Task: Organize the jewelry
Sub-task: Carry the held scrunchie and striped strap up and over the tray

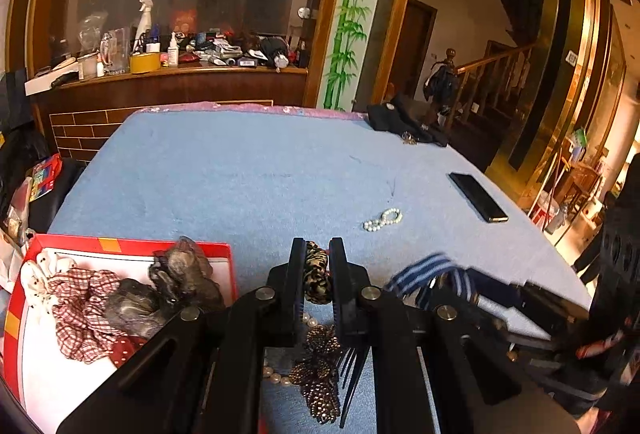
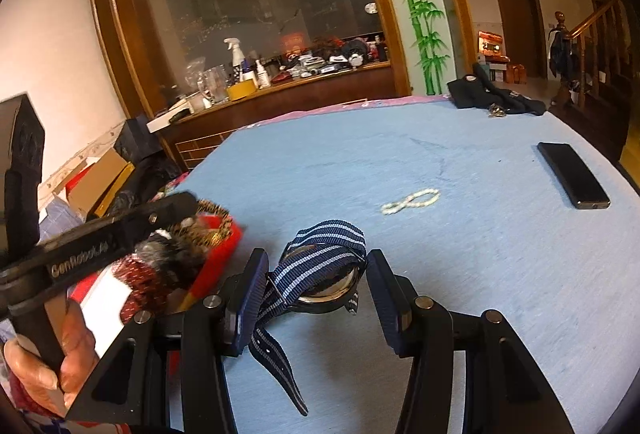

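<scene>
**A:** Which step was in hand?

**B:** By my reading, carrying. The left gripper [image 1: 316, 276] was clamped tight on a leopard-print scrunchie [image 1: 317, 279], held up off the blue tablecloth [image 1: 240, 186]. The red box [image 1: 128, 246], already holding a checked scrunchie [image 1: 84, 310] and a grey one [image 1: 176, 282], sat at about nine o'clock from those fingers.

**A:** And the other hand?

**B:** The right gripper [image 2: 316, 282] had its jaws half apart around a watch [image 2: 328, 286] with a navy striped strap [image 2: 320, 254]. The case sat between the pads, but whether they pressed on it, I couldn't tell.

**A:** Anything left out?

**B:** A pearl bracelet [image 2: 412, 201] lay on the cloth at one o'clock from the watch, with a phone [image 2: 572, 174] further right. Under the left gripper lay a beaded hairpiece [image 1: 320, 374] and a dark comb [image 1: 352, 378].

**A:** Next move?

**B:** Probably swinging the scrunchie left over the box's rim, then parting the jaws above the pile.
</scene>
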A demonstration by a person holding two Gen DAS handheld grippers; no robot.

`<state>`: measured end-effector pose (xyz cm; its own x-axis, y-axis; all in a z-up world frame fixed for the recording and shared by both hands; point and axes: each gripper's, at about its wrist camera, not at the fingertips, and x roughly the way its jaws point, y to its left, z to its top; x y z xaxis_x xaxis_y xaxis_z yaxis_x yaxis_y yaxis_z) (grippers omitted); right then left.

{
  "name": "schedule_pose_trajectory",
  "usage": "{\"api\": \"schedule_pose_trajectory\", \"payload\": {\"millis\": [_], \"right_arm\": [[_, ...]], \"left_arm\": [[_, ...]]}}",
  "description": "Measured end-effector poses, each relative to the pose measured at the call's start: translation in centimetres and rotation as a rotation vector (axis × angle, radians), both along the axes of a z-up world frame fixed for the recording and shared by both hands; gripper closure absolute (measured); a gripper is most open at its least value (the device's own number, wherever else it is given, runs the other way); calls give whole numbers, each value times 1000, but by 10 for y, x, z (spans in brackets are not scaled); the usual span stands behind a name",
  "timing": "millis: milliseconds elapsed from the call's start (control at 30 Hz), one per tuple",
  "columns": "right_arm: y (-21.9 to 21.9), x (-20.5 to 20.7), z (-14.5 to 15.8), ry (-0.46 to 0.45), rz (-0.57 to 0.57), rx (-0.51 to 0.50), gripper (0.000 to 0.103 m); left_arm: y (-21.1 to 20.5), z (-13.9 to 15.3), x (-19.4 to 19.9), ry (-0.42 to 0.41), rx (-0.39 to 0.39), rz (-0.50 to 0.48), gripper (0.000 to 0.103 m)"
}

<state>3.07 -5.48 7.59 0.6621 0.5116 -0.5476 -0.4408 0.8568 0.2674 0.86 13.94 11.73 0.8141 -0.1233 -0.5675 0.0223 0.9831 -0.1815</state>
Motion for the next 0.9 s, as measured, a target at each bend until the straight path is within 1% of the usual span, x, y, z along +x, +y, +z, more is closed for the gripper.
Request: {"api": "schedule_pose_trajectory", "payload": {"millis": [200, 267, 333, 467, 600, 733, 833, 900], "right_arm": [[20, -18, 11, -14, 38, -11, 48], [28, -26, 17, -29, 54, -20, 48], [36, -34, 23, -41, 72, -26, 48], [58, -52, 36, -75, 127, -32, 48], [87, -68, 42, -94, 200, -35, 48], [118, -81, 41, -94, 278, -45, 48], [143, -90, 37, -94, 340, -57, 48], [161, -96, 32, -93, 374, -73, 48]], "left_arm": [[19, 4, -23, -30, 11, 48, 93], [31, 4, -34, -33, 6, 78, 93], [51, 4, -49, -45, -14, 111, 93], [84, -1, -76, -49, -14, 189, 92], [120, -14, -97, -20, 20, 286, 92], [149, -28, -107, 21, 33, 374, 92], [167, -37, -109, 57, 24, 426, 92], [176, -44, -109, 78, 12, 443, 92]]}}
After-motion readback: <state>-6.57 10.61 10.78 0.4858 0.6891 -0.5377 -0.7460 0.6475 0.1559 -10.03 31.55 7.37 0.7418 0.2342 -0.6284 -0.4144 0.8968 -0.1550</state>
